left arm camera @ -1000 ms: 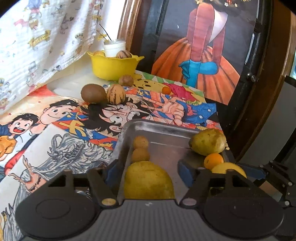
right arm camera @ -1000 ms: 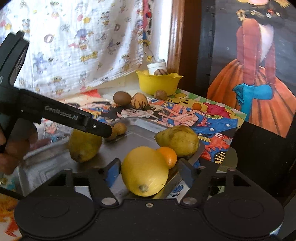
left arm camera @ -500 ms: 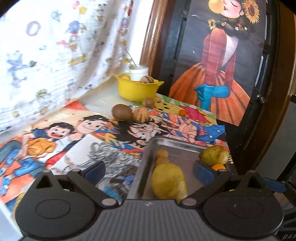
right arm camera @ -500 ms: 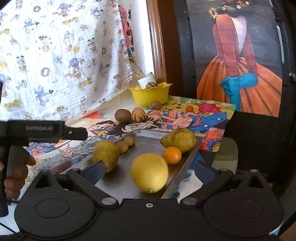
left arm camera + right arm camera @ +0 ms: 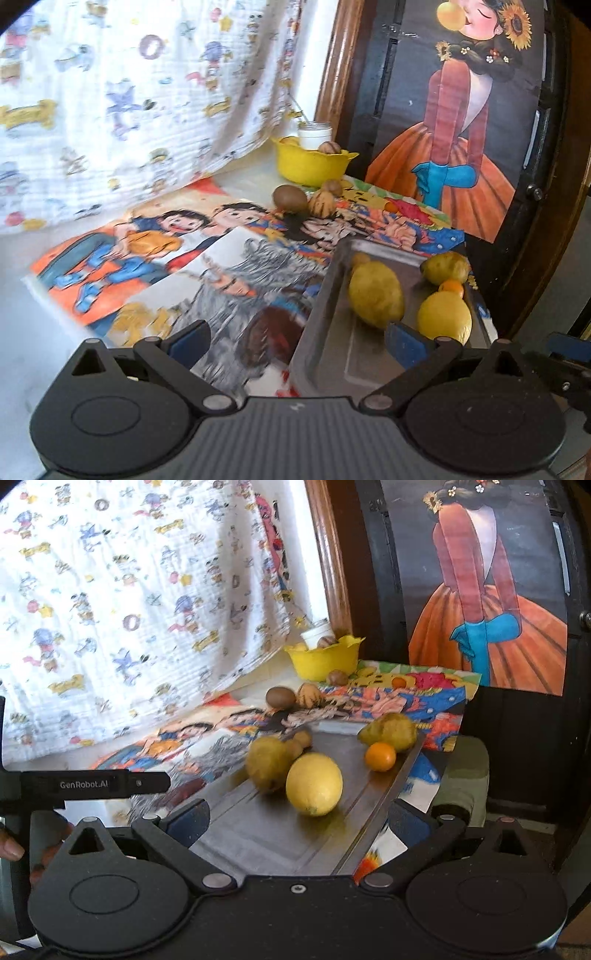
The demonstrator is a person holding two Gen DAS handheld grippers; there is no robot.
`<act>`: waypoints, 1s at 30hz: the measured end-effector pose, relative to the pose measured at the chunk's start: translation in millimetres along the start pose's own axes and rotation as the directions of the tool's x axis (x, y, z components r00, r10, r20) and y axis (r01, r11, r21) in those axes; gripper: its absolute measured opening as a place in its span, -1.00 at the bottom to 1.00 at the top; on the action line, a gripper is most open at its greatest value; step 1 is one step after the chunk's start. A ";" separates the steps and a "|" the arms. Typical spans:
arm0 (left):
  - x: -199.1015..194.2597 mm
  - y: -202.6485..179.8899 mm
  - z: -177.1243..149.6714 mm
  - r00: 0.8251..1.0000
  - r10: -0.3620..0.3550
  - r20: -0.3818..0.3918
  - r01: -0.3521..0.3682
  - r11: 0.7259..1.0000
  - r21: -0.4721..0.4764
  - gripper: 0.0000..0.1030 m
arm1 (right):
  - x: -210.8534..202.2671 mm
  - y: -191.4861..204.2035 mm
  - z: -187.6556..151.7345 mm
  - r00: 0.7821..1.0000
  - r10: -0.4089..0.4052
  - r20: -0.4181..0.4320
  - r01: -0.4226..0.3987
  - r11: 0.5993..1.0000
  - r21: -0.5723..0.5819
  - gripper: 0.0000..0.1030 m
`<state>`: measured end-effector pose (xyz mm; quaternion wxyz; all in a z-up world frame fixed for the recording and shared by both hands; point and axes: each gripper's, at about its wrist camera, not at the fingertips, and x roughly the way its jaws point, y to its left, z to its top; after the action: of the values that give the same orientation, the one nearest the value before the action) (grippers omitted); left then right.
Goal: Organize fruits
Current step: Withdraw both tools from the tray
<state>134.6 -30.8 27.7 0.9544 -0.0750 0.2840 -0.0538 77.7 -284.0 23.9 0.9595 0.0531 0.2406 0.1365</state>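
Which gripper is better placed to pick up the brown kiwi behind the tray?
Probably the left gripper: it is open and empty, and the kiwi lies almost straight ahead over open mat. The right gripper faces it across the fruit-filled tray.

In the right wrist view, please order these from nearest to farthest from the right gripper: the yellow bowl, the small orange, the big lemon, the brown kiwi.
From the right gripper:
1. Big lemon, on the metal tray, just ahead.
2. Small orange, further along the tray, to the right.
3. Brown kiwi, on the printed cloth beyond the tray.
4. Yellow bowl, at the back by the curtain.
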 end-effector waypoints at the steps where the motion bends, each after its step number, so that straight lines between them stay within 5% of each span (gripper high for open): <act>1: -5.8 1.5 -2.7 1.000 0.007 0.002 -0.007 1.000 0.004 0.99 | -2.0 2.6 -2.4 1.000 -0.002 -0.012 0.002 1.000 0.001 0.99; 19: -41.4 15.8 -24.7 0.992 0.119 -0.042 -0.115 0.989 0.094 0.99 | 9.8 42.0 -14.4 0.975 0.039 -0.219 -0.066 0.991 -0.120 0.99; 30: -29.8 34.9 -14.0 0.971 0.239 -0.006 -0.238 0.970 0.043 0.99 | 18.8 17.5 -1.1 0.993 0.085 -0.085 -0.086 0.996 -0.005 0.99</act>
<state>104.1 6.3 26.0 0.9536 -0.0202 0.2953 0.0549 89.0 -261.8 17.4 0.9420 0.0534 0.2779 0.1804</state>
